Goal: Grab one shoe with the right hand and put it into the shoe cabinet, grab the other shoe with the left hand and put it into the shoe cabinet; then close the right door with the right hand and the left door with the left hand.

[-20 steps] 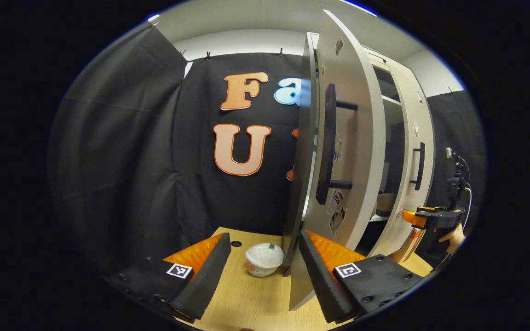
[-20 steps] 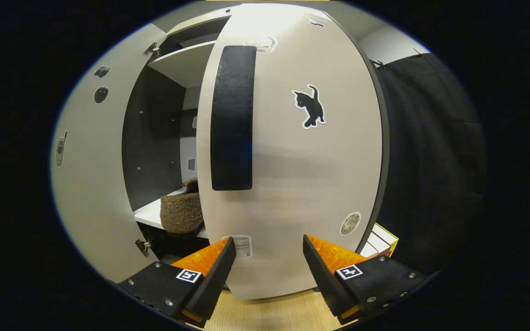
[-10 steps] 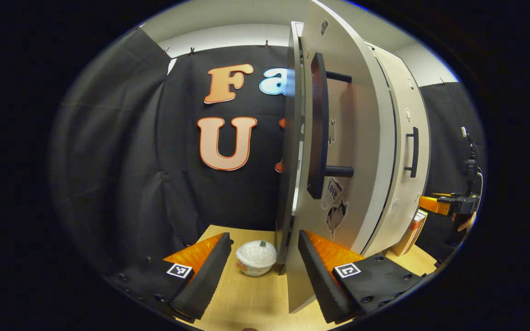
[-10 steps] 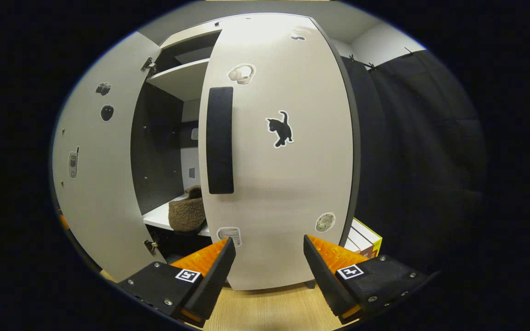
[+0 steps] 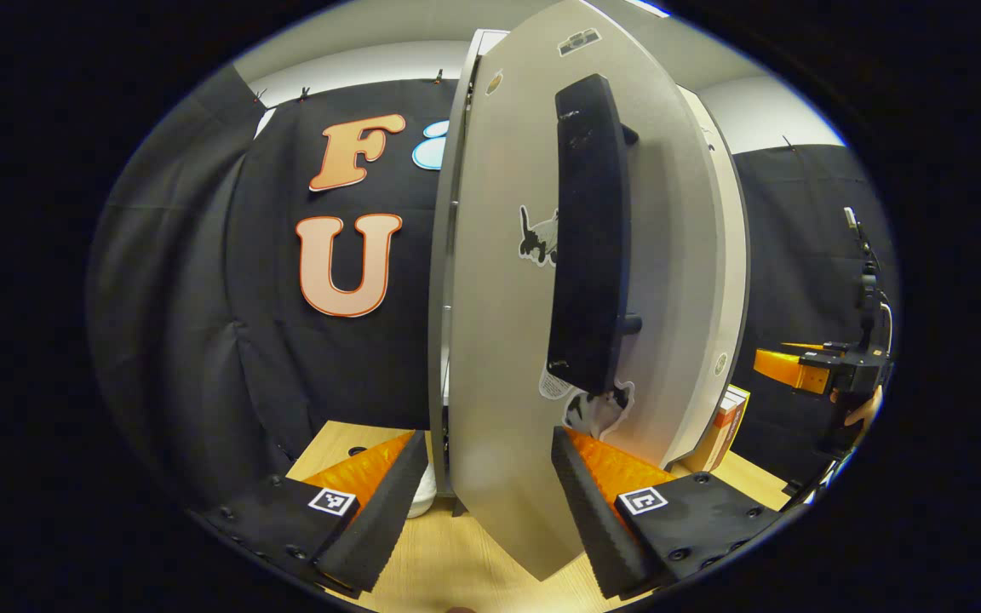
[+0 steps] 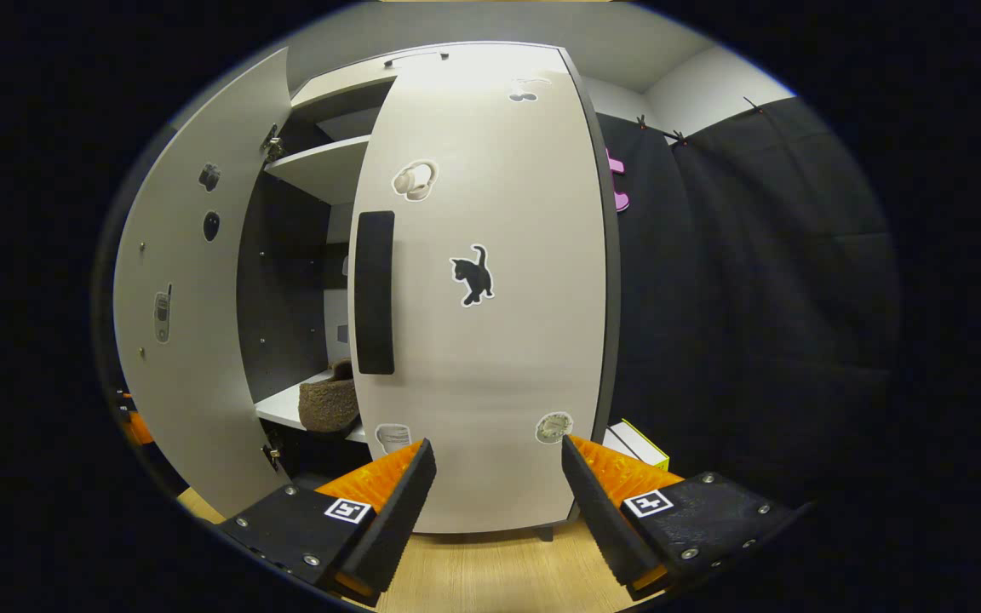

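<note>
Two doors — right door [image 6: 490, 340] shut, left door [image 5: 499, 340] ajar | one shoe [image 6: 329, 404] | both grippers' fingers apart

One pale grey shoe cabinet [image 6: 490, 477] with two doors: the left door [image 6: 188, 340] standing open, the right door [image 6: 499, 340] shut. Each door carries one long black bar handle [image 6: 374, 294]. One brown fuzzy shoe [image 6: 327, 402] shows on the white shelf; a second may sit hidden behind the shut door. Two open-jawed grippers, the left gripper [image 5: 486, 502] and the right gripper [image 6: 499, 498]. One boxed item with a yellow edge [image 6: 639, 441] stands beside the cabinet.
</note>
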